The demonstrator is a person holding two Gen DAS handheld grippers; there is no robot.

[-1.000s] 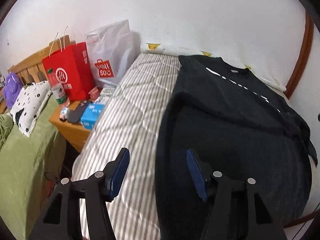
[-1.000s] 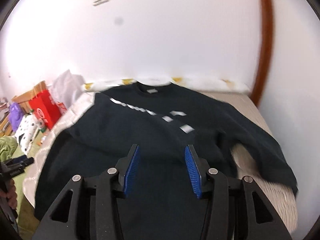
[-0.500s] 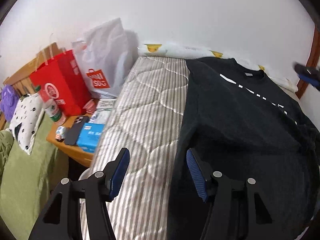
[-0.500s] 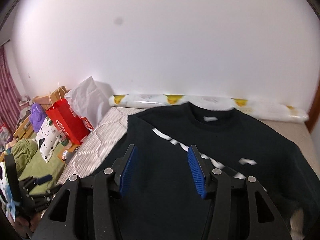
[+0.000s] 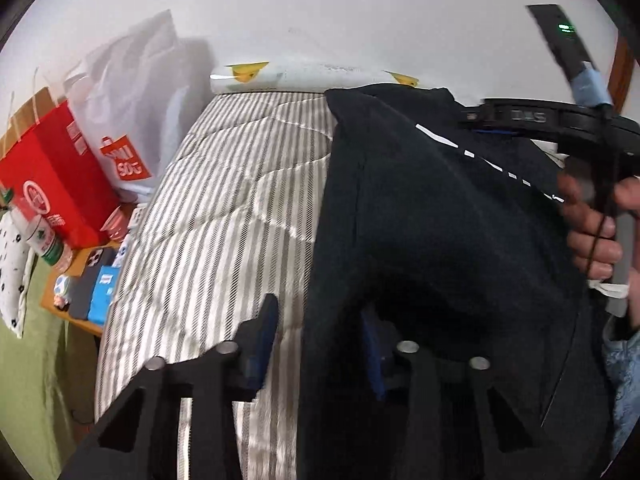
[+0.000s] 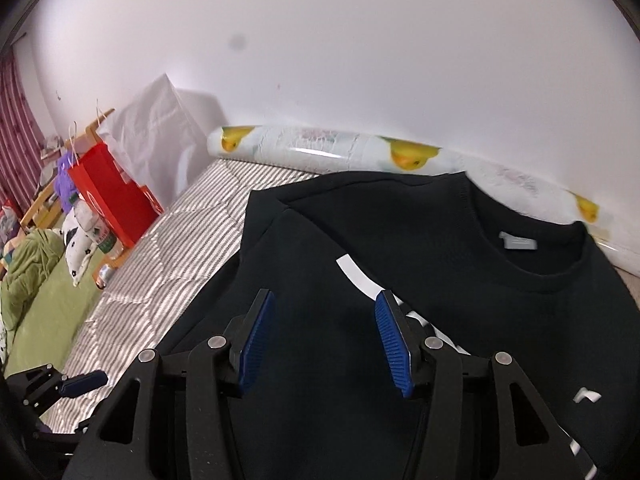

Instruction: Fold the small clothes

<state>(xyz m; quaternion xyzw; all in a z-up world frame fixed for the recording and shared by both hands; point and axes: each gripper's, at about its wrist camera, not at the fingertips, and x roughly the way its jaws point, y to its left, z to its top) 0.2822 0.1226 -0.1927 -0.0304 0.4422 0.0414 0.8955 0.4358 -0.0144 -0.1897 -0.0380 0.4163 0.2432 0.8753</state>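
Here, item by item:
Sweatshirt (image 6: 400, 264): black, spread on the striped mattress (image 5: 240, 200); broken white print across the chest, unreadable; grey neck tag, text too small.
Left gripper (image 5: 320, 344): fingers spread, the sweatshirt's edge fold lying between them.
Right gripper (image 6: 324, 340): blue pads apart, above the chest, pinching nothing.
White bag (image 5: 132, 112): red logo (partly readable "...SOG").
Red bag (image 5: 52, 184): white round emblem.

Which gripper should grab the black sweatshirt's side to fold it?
Probably the left gripper: its open fingers straddle the black sweatshirt's edge by the striped mattress. The right gripper is open over the middle.
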